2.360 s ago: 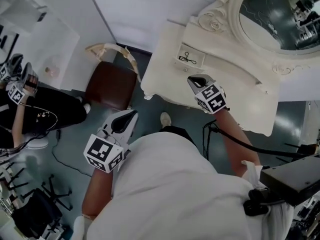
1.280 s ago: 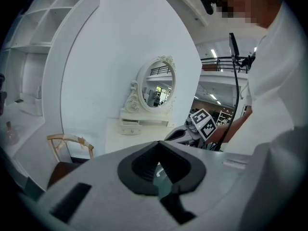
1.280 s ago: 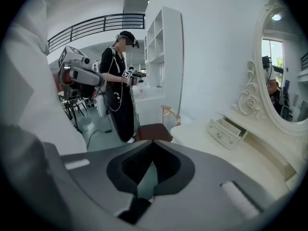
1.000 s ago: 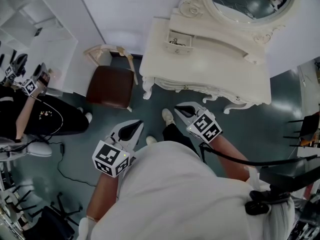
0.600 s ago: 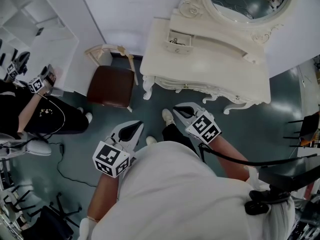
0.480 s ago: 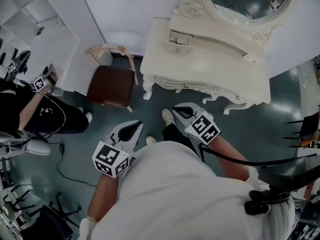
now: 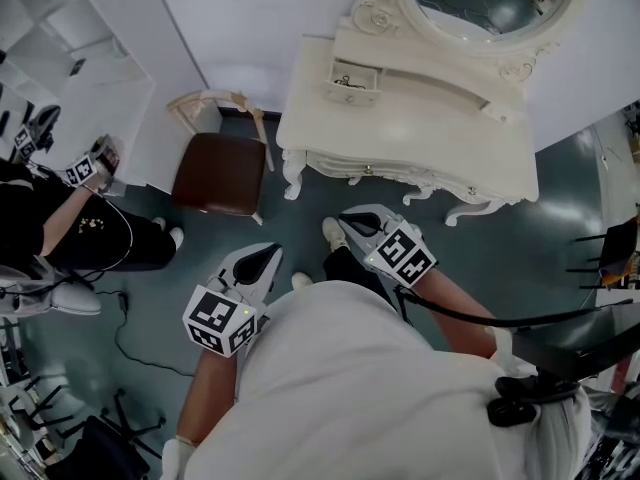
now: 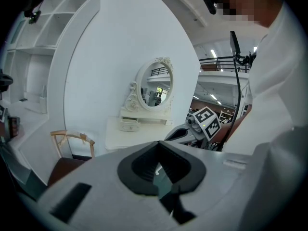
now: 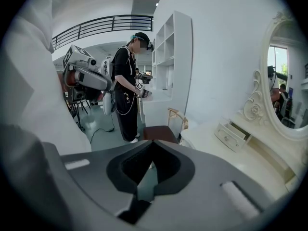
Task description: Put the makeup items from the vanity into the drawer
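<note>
A small dark item (image 7: 346, 80) lies in the open little white drawer (image 7: 357, 68) on the cream carved vanity (image 7: 420, 133), well ahead of both grippers' fingertips. The left gripper (image 7: 272, 254) and right gripper (image 7: 347, 220) are clenched on nothing, low over the grey floor (image 7: 290, 218). A brown-seated chair (image 7: 220, 173) stands ahead of the left one.

Bright, even white light all round; soft shadow under the bench (image 7: 400, 118) on the floor (image 7: 560, 198). Head view sharp. Gripper views bulge, corners go black, foreground blurs.
</note>
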Demonstrator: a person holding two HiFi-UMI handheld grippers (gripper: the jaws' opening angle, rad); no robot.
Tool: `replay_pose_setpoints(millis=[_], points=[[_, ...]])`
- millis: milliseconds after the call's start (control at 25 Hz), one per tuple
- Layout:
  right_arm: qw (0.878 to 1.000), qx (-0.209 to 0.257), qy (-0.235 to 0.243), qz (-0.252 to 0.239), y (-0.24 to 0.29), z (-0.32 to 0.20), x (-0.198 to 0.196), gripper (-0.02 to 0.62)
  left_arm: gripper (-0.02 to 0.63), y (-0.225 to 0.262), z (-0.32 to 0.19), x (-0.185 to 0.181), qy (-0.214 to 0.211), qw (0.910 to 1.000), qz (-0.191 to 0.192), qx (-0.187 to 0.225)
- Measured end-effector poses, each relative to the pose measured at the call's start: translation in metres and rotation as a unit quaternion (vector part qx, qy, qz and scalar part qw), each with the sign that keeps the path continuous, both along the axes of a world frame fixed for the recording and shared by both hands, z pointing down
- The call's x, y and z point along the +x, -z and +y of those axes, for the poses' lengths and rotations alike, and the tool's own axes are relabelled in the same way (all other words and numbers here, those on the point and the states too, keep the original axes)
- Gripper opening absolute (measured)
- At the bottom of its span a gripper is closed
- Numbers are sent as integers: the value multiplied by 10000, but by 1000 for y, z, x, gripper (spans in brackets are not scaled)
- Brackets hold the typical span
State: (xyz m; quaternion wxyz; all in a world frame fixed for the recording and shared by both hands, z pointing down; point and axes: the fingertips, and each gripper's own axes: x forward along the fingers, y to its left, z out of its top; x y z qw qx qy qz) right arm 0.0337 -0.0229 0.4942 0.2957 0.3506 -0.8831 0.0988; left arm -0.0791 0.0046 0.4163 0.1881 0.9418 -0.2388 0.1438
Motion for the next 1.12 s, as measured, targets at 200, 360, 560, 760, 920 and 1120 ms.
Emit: replay_pose_setpoints(millis=[200,360,560,760,920,1120], points=[[10000,22,10,-17,6,2,-4,0,2,0,3,0,-30,10000,3,-11],[10000,42,-9,-21,7,2,-6,0,2,0,3,-1,-50,10000,-3,-17],[10000,59,-3,0,4,-1,-7,0,2,-4,1,-1,-53,10000,2,-38],[9999,83,20,82,3,-1,-5,0,2,-7,2,2,-115,9999,-20,-89],[10000,18,1,75,2,0,-4,0,2,-6,-1,4,-153,9998,-25,-106],[10000,29,-30,54,2,-4,1,0,2,-6,-6,11,-210,9997,-23,-143]])
